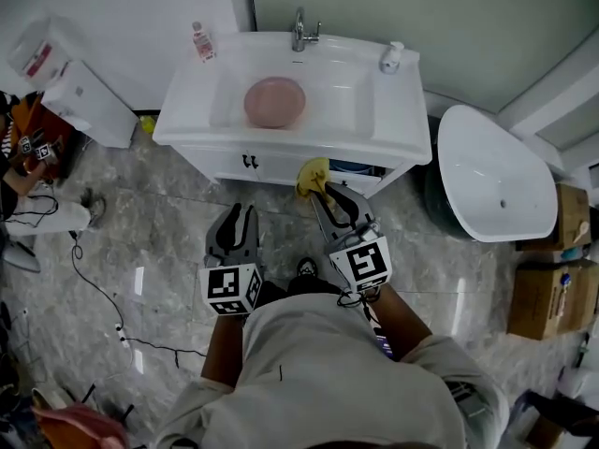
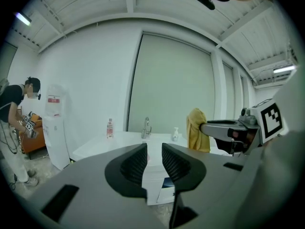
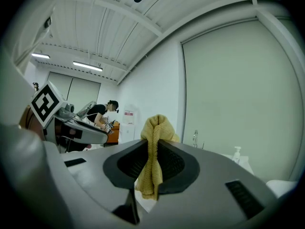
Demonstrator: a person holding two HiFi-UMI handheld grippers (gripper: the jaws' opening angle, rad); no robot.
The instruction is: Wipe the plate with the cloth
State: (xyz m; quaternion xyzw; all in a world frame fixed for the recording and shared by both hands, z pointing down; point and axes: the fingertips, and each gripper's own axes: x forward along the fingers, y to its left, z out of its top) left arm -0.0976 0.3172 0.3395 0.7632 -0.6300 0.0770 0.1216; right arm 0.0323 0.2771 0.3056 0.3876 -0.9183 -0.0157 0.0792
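1. Sitting flat in the white sink (image 1: 393, 124) is one pink plate (image 1: 274, 102), all by itself.
2. The right gripper (image 1: 321, 193) is pinching one yellow cloth (image 1: 313, 174) tight between its jaws, in front of the sink and apart from the plate.
3. The left gripper (image 1: 241, 215) is holding its jaws a little apart, with nothing between them.
4. Two bottles are standing on the sink's edge: a small bottle (image 1: 201, 41) at the left and a white pump bottle (image 1: 390, 57) at the right, with one tap (image 1: 301, 31) between them.

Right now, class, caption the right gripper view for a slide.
Right gripper shut on a yellow cloth, faucet beyond.
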